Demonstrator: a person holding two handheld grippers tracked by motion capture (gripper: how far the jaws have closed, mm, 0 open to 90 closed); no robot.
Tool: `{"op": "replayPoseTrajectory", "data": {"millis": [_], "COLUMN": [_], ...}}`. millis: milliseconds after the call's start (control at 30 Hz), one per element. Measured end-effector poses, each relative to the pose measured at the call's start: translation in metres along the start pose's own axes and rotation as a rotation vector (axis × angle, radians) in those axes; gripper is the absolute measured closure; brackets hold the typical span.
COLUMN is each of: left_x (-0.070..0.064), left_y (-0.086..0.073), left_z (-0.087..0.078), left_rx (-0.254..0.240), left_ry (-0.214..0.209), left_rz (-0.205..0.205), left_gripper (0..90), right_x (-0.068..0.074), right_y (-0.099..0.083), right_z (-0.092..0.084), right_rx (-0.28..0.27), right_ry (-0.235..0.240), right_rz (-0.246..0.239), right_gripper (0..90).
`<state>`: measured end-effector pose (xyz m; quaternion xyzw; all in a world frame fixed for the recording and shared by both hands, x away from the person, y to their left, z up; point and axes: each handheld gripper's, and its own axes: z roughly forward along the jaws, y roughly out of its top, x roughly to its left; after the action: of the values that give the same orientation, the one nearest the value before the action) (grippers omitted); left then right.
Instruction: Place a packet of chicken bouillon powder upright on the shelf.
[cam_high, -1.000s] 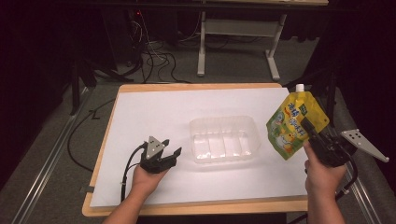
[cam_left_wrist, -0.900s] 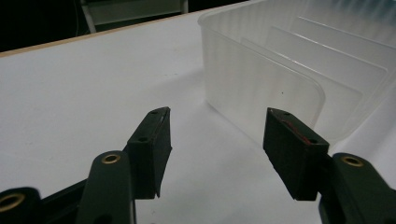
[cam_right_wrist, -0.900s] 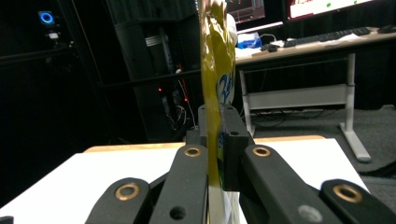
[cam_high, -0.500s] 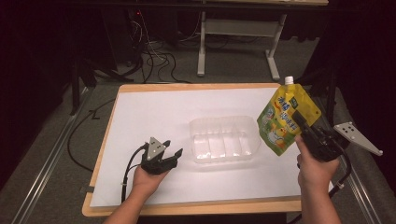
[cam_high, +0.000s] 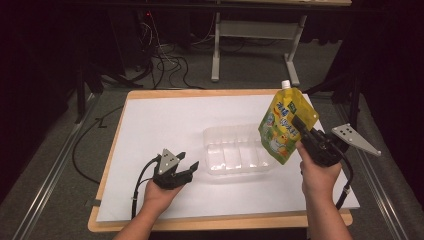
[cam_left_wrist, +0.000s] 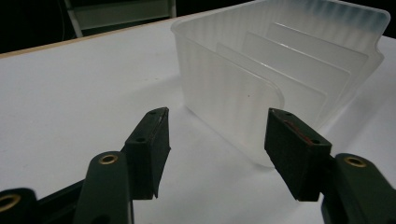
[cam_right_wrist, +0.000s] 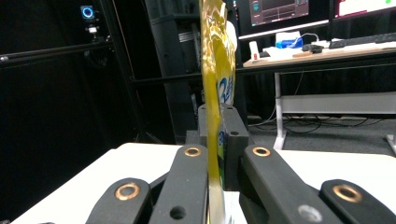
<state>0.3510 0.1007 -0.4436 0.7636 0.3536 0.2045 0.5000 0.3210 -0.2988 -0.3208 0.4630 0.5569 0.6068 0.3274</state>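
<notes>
A yellow-green drink pouch (cam_high: 283, 126) with a white spout hangs upright above the right end of a clear plastic divided tray (cam_high: 235, 150). My right gripper (cam_high: 301, 129) is shut on the pouch's lower edge. From the right gripper view the pouch (cam_right_wrist: 215, 74) stands edge-on, clamped between the two black jaws. On the white sheet left of the tray rests my left gripper (cam_high: 187, 169), jaws open and empty. In the left gripper view its fingertips (cam_left_wrist: 154, 135) point at the tray's near corner (cam_left_wrist: 233, 100) without touching it.
A white sheet (cam_high: 165, 125) covers a wooden board (cam_high: 220, 222) on the table. Cables lie on the floor behind, beside a grey desk frame (cam_high: 250, 35). A desk with monitors (cam_right_wrist: 299, 14) stands in the background of the right gripper view.
My right hand has carried the pouch leftward from beyond the tray's right end to above it. The left hand has stayed where it was.
</notes>
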Motion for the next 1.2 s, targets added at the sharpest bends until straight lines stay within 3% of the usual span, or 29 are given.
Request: {"op": "replayPoseTrajectory", "data": {"millis": [200,433,600,767,1033,1200], "left_x": [-0.007,-0.019,-0.031,-0.037,-0.034,-0.035], "left_y": [0.003,0.004,0.004,0.001,0.001,0.0], "left_z": [-0.001,0.01,0.028,0.045,0.051,0.053], "left_rx": [-0.022,-0.006,0.007,0.05,0.049,0.055], "left_ry": [-0.021,-0.043,-0.025,0.014,0.036,0.056], "left_rz": [0.002,0.009,0.005,0.022,-0.016,-0.005], "left_gripper": [40.1,40.1,41.2,42.4,54.1,59.9], "right_x": [0.007,0.014,0.018,0.021,0.024,0.026], "right_y": [-0.003,-0.008,-0.011,-0.015,-0.019,-0.024], "right_z": [0.011,0.021,0.028,0.034,0.042,0.048], "right_rx": [0.01,0.023,0.031,0.042,0.052,0.058], "right_ry": [0.016,0.022,0.027,0.032,0.027,0.026], "right_rz": [-0.007,-0.012,-0.01,-0.014,-0.018,-0.017], "right_gripper": [90.0,90.0,90.0,90.0,90.0,90.0]}}
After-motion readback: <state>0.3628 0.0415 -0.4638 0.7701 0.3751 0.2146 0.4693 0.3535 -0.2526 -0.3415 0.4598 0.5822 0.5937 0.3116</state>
